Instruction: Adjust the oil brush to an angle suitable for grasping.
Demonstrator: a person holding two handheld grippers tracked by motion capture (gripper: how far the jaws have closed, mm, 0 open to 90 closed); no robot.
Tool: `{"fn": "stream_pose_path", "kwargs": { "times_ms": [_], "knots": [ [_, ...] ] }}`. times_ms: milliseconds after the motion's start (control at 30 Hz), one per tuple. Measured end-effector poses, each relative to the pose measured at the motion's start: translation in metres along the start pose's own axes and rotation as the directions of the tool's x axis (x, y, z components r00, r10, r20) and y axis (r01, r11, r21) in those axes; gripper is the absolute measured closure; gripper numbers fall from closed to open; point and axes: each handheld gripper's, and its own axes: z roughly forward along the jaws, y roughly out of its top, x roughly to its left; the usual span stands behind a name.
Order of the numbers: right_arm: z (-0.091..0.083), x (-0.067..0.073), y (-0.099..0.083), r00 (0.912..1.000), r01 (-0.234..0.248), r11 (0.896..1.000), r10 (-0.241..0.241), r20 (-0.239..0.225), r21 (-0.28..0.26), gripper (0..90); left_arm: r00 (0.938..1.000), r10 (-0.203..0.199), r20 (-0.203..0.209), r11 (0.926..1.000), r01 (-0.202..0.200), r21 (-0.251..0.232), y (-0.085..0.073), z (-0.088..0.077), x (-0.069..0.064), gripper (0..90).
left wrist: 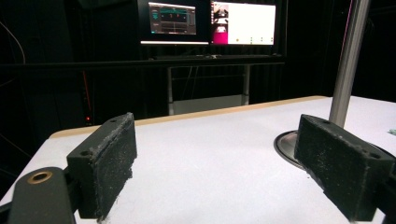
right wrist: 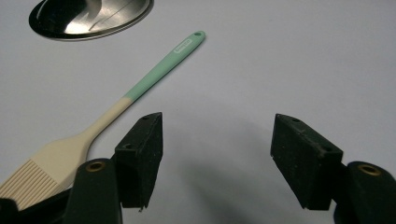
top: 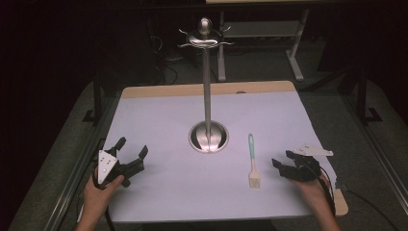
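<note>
**Sam:** Why is the big white worktop [top: 159,192] so bare?

**Mia:** So the hands have room. The tall metal stand [top: 207,86] sits in the middle, with little hooks on top, maybe for hanging tools, but they look tiny from here.

**Sam:** And the tongs?

**Mia:** The left tongs [top: 131,148] wait wide open at the left side, holding nothing. The right tongs [top: 283,159] are wide open too, holding nothing.

**Sam:** Where is the brush?

**Mia:** The brush [top: 252,160] lies flat just beside the right tongs, green handle pointing toward the stand's base, so it is easy to pick up.
</note>
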Motion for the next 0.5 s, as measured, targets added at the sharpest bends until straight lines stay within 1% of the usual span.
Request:
{"fn": "stream_pose_path", "kwargs": {
  "times_ms": [100,200,233,300,400,433,500],
  "knots": [
    [0.000,0.000,0.000,1.0000,-0.006,1.000,0.006,0.000,0.005,33.8,1.0000,0.001,0.000,1.0000,-0.001,0.002,0.000,0.000,0.000,12.7],
    [0.000,0.000,0.001,1.0000,-0.004,1.000,0.004,0.005,0.005,33.8,1.0000,-0.004,-0.001,1.0000,0.004,-0.002,0.000,0.000,0.000,12.7],
    [0.000,-0.001,0.003,0.9999,0.009,1.000,-0.009,0.010,0.004,33.9,1.0000,-0.004,0.000,1.0000,0.004,-0.002,0.000,0.000,0.000,12.7],
    [0.001,-0.001,0.003,1.0000,0.003,1.000,-0.004,0.009,0.006,34.1,1.0000,-0.004,0.000,1.0000,0.004,-0.001,0.000,0.000,0.000,12.7],
    [0.002,-0.001,0.006,1.0000,0.007,1.000,-0.007,0.007,0.009,36.5,1.0000,0.000,0.001,1.0000,0.000,-0.002,0.000,-0.001,0.000,12.7],
    [0.003,-0.001,0.009,0.9999,0.007,1.000,-0.007,0.008,0.009,40.5,1.0000,-0.006,0.001,0.9999,0.006,-0.008,0.000,-0.001,0.000,12.7],
    [0.005,-0.002,0.012,0.9999,0.010,1.000,-0.010,0.010,0.007,42.9,1.0000,-0.006,0.001,0.9999,0.006,-0.010,0.000,-0.001,0.000,12.7]
  ]
}}
